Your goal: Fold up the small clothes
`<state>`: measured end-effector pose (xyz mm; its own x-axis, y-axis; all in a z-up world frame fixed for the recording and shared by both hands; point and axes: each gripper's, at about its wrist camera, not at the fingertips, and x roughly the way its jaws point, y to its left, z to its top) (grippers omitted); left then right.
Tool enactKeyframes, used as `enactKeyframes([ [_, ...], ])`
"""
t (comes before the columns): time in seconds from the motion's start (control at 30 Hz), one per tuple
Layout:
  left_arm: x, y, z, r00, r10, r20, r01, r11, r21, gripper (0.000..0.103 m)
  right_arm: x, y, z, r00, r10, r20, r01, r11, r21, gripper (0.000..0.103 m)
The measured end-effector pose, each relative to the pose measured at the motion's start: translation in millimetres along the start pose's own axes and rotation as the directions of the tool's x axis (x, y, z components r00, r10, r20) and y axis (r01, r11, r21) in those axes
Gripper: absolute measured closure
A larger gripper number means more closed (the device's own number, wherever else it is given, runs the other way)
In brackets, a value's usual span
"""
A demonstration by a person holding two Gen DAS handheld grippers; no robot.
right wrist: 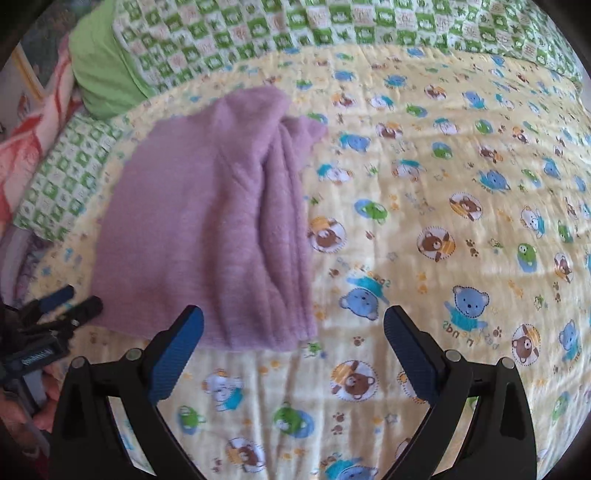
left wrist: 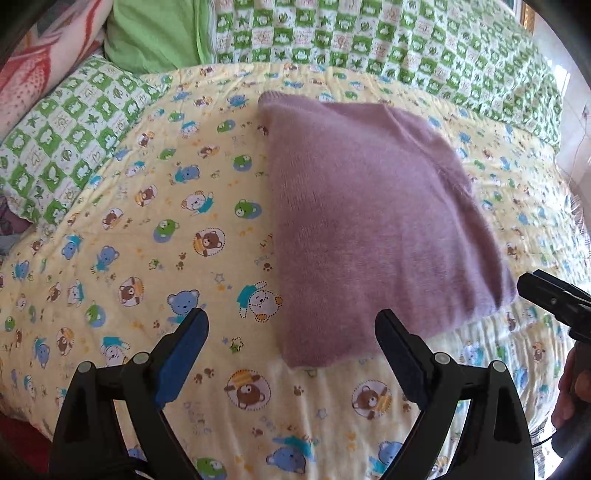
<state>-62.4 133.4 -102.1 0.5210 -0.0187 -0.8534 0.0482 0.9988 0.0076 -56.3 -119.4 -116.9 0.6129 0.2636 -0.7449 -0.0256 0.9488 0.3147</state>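
A fuzzy lilac knitted garment (left wrist: 373, 221) lies folded into a flat rectangle on a yellow bear-print quilt (left wrist: 155, 229). In the right wrist view the same garment (right wrist: 207, 229) shows several stacked layers along its right edge. My left gripper (left wrist: 291, 323) hovers open just short of the garment's near left corner, with nothing between its blue pads. My right gripper (right wrist: 293, 319) is open too, above the garment's near right corner and the quilt (right wrist: 424, 206). Each view catches the other gripper at its edge: the right one (left wrist: 554, 299) and the left one (right wrist: 62, 306).
Green-and-white checked bedding (left wrist: 388, 33) runs along the far side. A checked pillow (left wrist: 70, 133), a plain green pillow (left wrist: 155, 33) and a red-patterned blanket (left wrist: 37, 55) sit at the left. A hand (left wrist: 574, 387) holds the right tool.
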Motion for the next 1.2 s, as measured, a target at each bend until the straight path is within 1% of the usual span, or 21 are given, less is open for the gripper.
enactKeyframes([
  [0.1, -11.6, -3.0, -2.0, 0.999, 0.012, 0.03, -0.013, 1.0, 0.016, 0.01, -14.7, 15.4, -1.2, 0.997, 0.065, 0.044, -0.064, 0.997, -0.035, 0.005],
  [0.2, -22.7, -4.7, -5.3, 0.998, 0.012, 0.062, -0.013, 1.0, 0.023, 0.01, -22.9, 29.3, -7.4, 0.989, 0.13, 0.076, -0.124, 0.989, -0.082, 0.005],
  [0.3, -33.6, -2.5, -15.2, 0.993, 0.037, 0.114, -0.038, 0.999, 0.004, 0.009, -25.0, 37.5, -17.1, 0.98, 0.171, 0.096, -0.159, 0.98, -0.123, 0.005],
  [0.37, -39.1, -0.2, -23.7, 0.987, 0.064, 0.147, -0.063, 0.998, -0.007, 0.008, -30.2, 41.7, -25.8, 0.969, 0.212, 0.126, -0.192, 0.969, -0.153, 0.005],
  [0.5, -39.0, 2.0, -37.1, 0.987, 0.08, 0.14, -0.08, 0.997, -0.003, 0.008, -35.2, 54.9, -40.8, 0.972, 0.194, 0.132, -0.155, 0.953, -0.26, 0.005],
  [0.6, -39.8, 1.5, -48.3, 0.989, 0.072, 0.13, -0.075, 0.997, 0.018, 0.007, -37.1, 58.4, -50.0, 0.973, 0.192, 0.127, -0.146, 0.941, -0.304, 0.004],
  [0.7, -38.4, 0.3, -53.7, 0.99, 0.061, 0.128, -0.066, 0.997, 0.029, 0.007, -34.5, 55.5, -52.9, 0.979, 0.167, 0.12, -0.123, 0.943, -0.311, 0.004],
  [0.73, -36.7, -0.4, -53.3, 0.99, 0.06, 0.125, -0.065, 0.997, 0.033, 0.007, -32.2, 53.8, -52.6, 0.982, 0.145, 0.12, -0.101, 0.945, -0.312, 0.004],
  [0.97, -25.9, -7.4, -35.9, 0.988, 0.06, 0.14, -0.067, 0.997, 0.043, 0.007, -20.1, 44.9, -40.2, 0.99, 0.082, 0.115, -0.046, 0.958, -0.284, 0.004],
  [1.2, -20.7, -14.5, -18.9, 0.985, 0.059, 0.16, -0.067, 0.997, 0.044, 0.007, -16.7, 47.5, -26.8, 0.988, 0.074, 0.135, -0.034, 0.96, -0.279, 0.004],
])
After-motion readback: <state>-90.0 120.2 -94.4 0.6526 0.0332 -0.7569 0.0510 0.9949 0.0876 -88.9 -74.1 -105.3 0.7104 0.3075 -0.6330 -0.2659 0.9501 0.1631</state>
